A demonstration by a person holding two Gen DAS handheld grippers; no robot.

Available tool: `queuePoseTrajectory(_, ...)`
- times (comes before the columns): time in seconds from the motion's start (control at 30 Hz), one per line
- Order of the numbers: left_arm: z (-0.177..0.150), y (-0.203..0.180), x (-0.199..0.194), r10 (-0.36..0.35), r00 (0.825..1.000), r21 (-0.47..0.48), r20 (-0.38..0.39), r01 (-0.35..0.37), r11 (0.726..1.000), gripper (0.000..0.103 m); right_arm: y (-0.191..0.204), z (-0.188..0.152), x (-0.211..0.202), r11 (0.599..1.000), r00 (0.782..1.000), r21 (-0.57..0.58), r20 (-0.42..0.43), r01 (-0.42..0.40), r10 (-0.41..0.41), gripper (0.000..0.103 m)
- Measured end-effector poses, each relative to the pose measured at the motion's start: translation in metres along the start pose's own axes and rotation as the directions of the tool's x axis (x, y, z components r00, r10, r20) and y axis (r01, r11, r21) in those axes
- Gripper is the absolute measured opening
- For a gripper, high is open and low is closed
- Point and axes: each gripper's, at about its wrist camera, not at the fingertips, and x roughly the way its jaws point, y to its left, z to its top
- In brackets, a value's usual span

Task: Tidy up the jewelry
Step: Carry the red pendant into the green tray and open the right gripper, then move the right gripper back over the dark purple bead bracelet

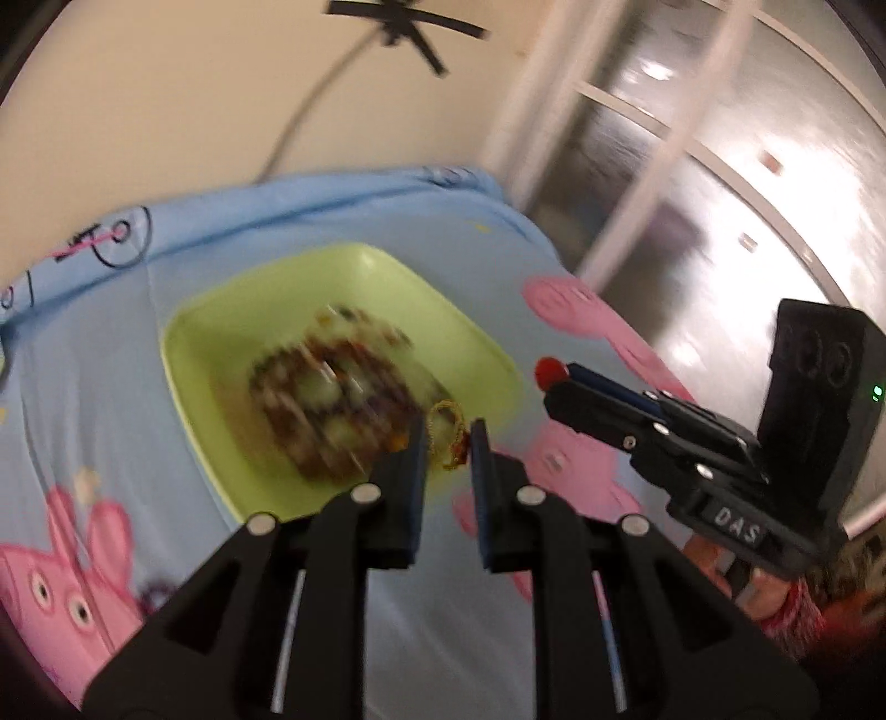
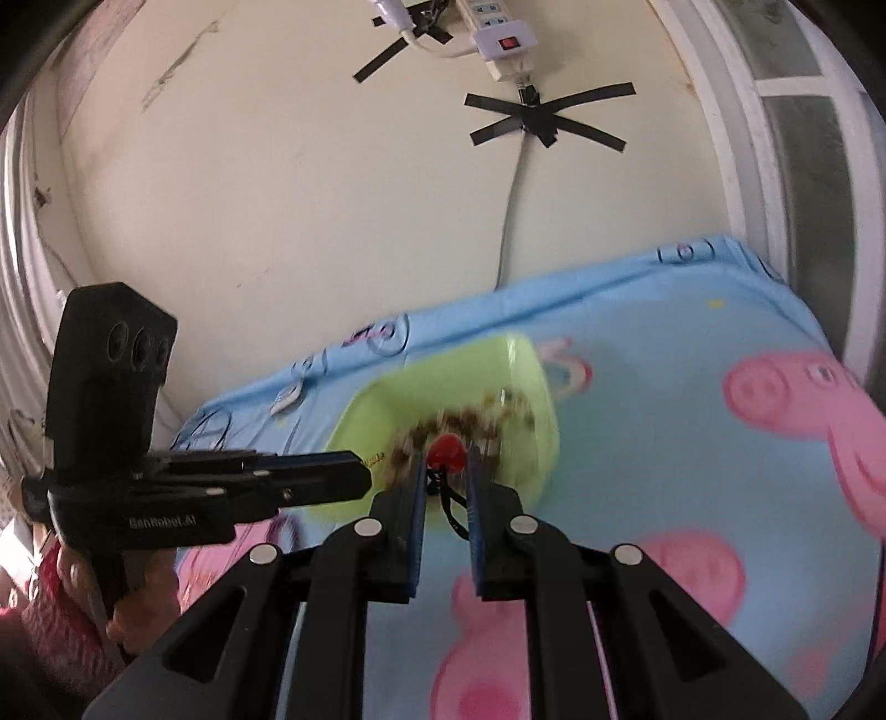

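A light green square plate (image 1: 221, 332) lies on the blue cartoon-pig cloth and holds a blurred heap of beaded jewelry (image 1: 332, 399). My left gripper (image 1: 449, 437) is shut on a gold chain bracelet (image 1: 447, 412) above the plate's near right rim. My right gripper (image 2: 447, 462) is shut on a red bead pendant (image 2: 447, 450) with a black cord (image 2: 451, 512) hanging between the fingers; it is above the plate (image 2: 360, 410) and the heap (image 2: 465, 423). The right gripper (image 1: 554, 382) with its red bead (image 1: 549, 370) also shows in the left wrist view, right of the plate.
The blue cloth (image 2: 692, 387) covers the whole table against a cream wall. A power strip (image 2: 501, 33) and taped cable (image 2: 545, 119) hang on the wall. A window frame (image 1: 637, 166) stands to the right. The left gripper body (image 2: 166, 476) shows left of the plate.
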Motion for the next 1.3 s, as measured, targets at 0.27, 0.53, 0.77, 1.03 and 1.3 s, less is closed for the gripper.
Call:
queuePoseTrajectory(0.27,0.016,0.039,0.006,0.049,0.999,-0.154,0.009,-0.047,0.987,0.029,-0.031,0.015,0.035,0.997,1.000,0.077,-0.018,0.021,-0.020,0.017)
queuePoseTrajectory(0.53,-0.048,0.035,-0.031,0.214,0.976,-0.122,0.044,-0.208,0.971,0.031,-0.016,-0.036,-0.030,0.958,0.993,0.285,0.094,0.041,-0.070,0.017)
queuePoseTrajectory(0.77,-0.115,0.008,-0.040,0.331,0.943,-0.075,0.043,-0.327,0.942,0.052,0.023,-0.086,-0.031,0.960,0.998,0.271,-0.011,0.066,-0.065,0.017)
queuePoseTrajectory(1.03,-0.160,0.002,-0.049,0.390,0.920,-0.059,0.036,-0.388,0.920,0.057,0.059,-0.114,-0.029,0.973,0.995,0.220,-0.078,0.072,-0.056,0.017)
queuePoseTrajectory(1.3,-0.180,0.007,-0.060,0.408,0.912,-0.100,0.040,-0.403,0.910,0.065,0.071,-0.131,-0.024,0.973,0.989,0.220,-0.139,0.074,-0.044,0.017)
